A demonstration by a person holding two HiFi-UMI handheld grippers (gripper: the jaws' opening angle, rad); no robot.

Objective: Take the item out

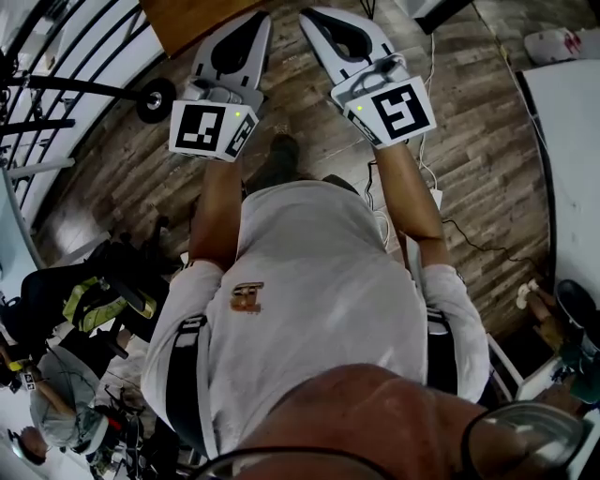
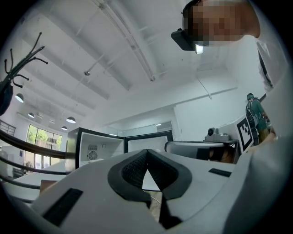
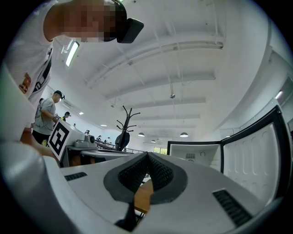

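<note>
My left gripper [image 1: 251,19] and right gripper [image 1: 317,17] are held side by side in front of the person's chest, over the wood floor. Both are shut, with nothing between the jaws. In the left gripper view, the left gripper's [image 2: 147,151] black pads meet at the tips, and a small white fridge [image 2: 95,149] with its door open stands beyond. In the right gripper view, the right gripper [image 3: 147,155] is likewise shut, with the same open fridge [image 3: 198,158] behind it and the fridge door [image 3: 256,153] at the right. No item to take out shows.
A wooden table corner [image 1: 186,19] lies just past the left gripper. A black railing [image 1: 56,86] runs at the left, a white table [image 1: 577,141] at the right. Cables [image 1: 469,239] trail on the floor. A coat rack [image 3: 124,130] and other people [image 3: 46,114] stand further off.
</note>
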